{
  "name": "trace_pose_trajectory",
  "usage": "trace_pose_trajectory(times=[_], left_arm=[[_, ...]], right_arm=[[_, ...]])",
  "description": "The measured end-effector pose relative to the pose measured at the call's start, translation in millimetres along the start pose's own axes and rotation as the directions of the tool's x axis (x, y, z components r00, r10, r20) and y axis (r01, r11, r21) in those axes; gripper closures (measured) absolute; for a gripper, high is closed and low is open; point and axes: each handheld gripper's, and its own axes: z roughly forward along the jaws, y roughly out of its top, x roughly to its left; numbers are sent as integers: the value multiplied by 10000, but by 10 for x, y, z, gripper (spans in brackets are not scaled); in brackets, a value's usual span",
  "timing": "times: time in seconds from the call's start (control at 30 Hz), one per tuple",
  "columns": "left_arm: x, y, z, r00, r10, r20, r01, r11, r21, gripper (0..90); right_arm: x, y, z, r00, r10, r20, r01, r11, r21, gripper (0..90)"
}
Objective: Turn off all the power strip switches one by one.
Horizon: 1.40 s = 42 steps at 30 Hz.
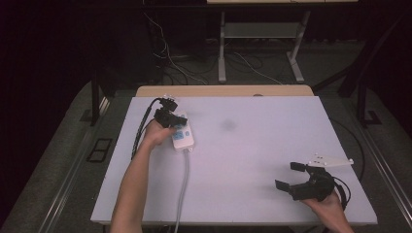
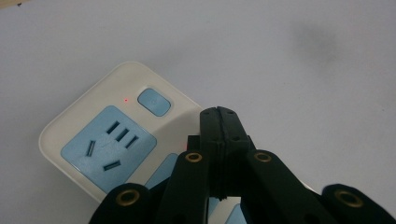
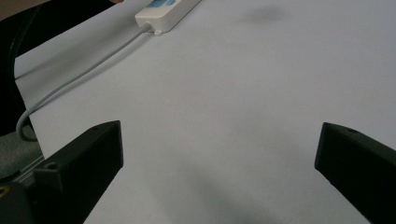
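left gripper (image 2: 219,114) pressed closed over the power strip (image 2: 112,144)

its jaws meet with nothing between them, tip just beside the blue switch (image 2: 154,101), likely to press it. right gripper (image 1: 293,177) rests wide apart, idle near the table (image 1: 252,145) edge.

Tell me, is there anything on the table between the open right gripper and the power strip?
Nothing visible. From the right gripper, jaws wide apart, bare table stretches to the power strip. Its cord runs to the near table edge, left of that line. The left gripper, jaws together, is over the strip.
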Motion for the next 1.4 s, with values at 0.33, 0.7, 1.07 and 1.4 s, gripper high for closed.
trace_pose_trajectory(times=[0.33,0.7,1.07,1.4], left_arm=[[23,-36,4,9991,-413,127,416,9989,-217,897],[36,-71,7,9961,-863,195,871,9952,-455,897],[22,-54,-12,9937,-1115,125,1119,9926,-466,896],[41,0,-49,9946,-1023,-180,1011,9932,-570,896]], right_arm=[[-2,0,6,10000,1,-9,-1,10000,23,10],[-10,-1,-2,10000,28,-42,-28,10000,-18,10],[-18,1,-4,10000,48,-57,-48,10000,-25,10],[-52,-3,-17,9998,172,-51,-172,9998,-105,10]])
